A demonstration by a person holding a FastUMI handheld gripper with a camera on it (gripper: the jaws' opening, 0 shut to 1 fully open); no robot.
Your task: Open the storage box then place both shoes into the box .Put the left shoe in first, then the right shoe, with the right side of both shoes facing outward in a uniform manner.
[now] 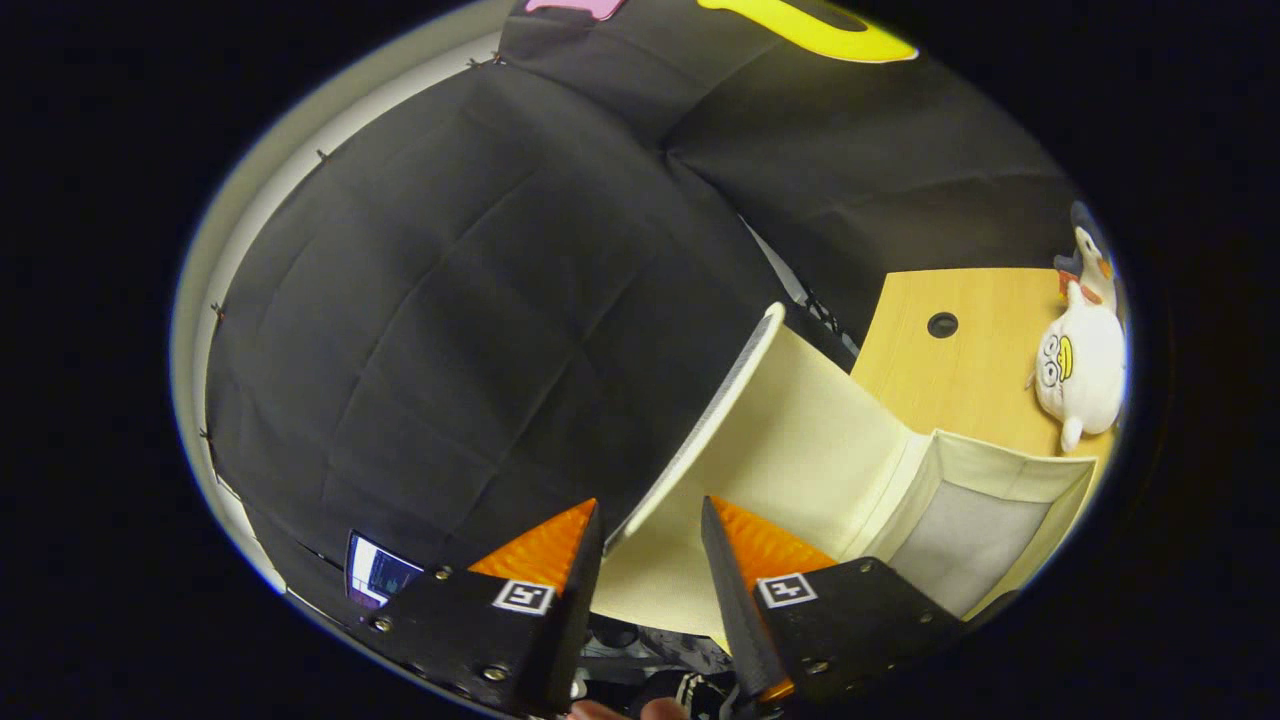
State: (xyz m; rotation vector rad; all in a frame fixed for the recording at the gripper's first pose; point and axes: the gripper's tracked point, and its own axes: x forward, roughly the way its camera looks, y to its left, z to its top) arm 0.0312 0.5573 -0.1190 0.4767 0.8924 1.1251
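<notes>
Gaping apart, hand-held gripper (650, 520) grips nothing | storage box (960, 500) lid (790, 440) raised between fingers

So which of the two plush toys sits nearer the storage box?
The white plush with the yellow beak, beside the storage box; the other plush lies beyond it. The gripper is open astride the raised lid's edge.

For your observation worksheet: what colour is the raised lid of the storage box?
Cream, on the raised fabric lid between the tongs, seen in the gripper view.
</notes>
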